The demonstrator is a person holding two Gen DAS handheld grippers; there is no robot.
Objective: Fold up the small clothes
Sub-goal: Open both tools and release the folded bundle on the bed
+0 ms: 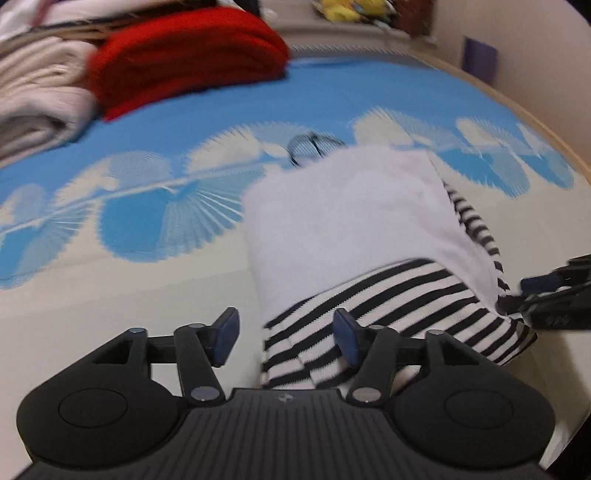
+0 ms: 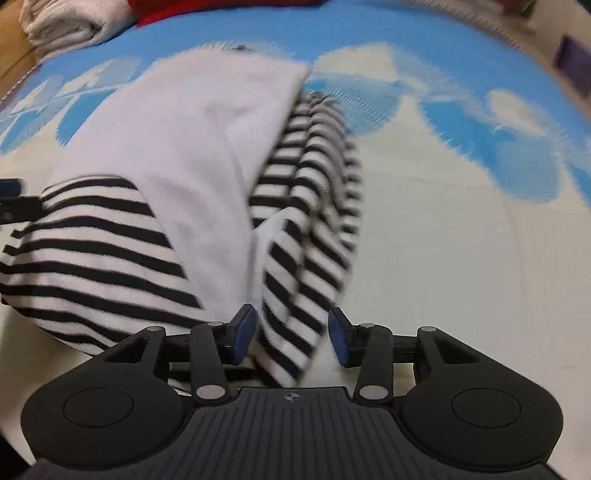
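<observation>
A small garment with black-and-white stripes and a plain white panel lies partly folded on a blue-and-white patterned mat. My left gripper is open over the garment's near left corner; the striped edge lies between its pads, closer to the right one, and neither presses on it. My right gripper is open too, with a raised striped fold standing loosely between its pads. Each gripper shows at the edge of the other's view, the right gripper and the left gripper.
A folded red cloth and a stack of cream cloths sit at the mat's far left. A small dark looped object lies just beyond the garment. A wall with a purple patch borders the right.
</observation>
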